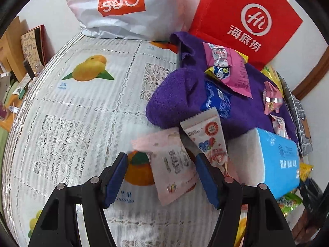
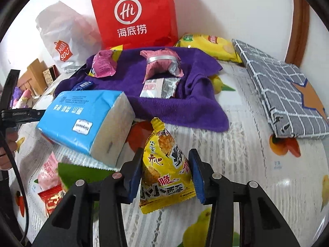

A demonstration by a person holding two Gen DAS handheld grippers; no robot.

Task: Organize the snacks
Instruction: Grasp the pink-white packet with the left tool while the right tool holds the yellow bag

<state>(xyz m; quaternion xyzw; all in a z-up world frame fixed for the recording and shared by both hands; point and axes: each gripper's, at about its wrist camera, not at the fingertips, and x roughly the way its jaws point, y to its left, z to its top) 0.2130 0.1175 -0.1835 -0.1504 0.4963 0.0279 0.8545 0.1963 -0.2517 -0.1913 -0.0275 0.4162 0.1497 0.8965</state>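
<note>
A purple towel (image 1: 181, 98) lies on the table and carries several snack packets, among them a pink packet (image 1: 228, 70) and a blue one (image 1: 218, 100). My left gripper (image 1: 162, 177) is open over a pale pink packet (image 1: 174, 168) lying flat; a white packet with a berry print (image 1: 207, 135) leans by the right finger. My right gripper (image 2: 166, 175) stands around a yellow pyramid-shaped snack bag (image 2: 166, 164), its pads at both sides of the bag. The towel (image 2: 185, 103) shows beyond it with a pink packet (image 2: 162, 65) and a white packet (image 2: 160, 87).
A blue tissue pack (image 2: 82, 117) lies left of the yellow bag and also shows in the left wrist view (image 1: 275, 160). A red paper bag (image 2: 133, 14) and a white shopping bag (image 1: 123, 8) stand at the back. A grey checked folder (image 2: 283, 90) lies right. More snacks (image 2: 51, 185) lie front left.
</note>
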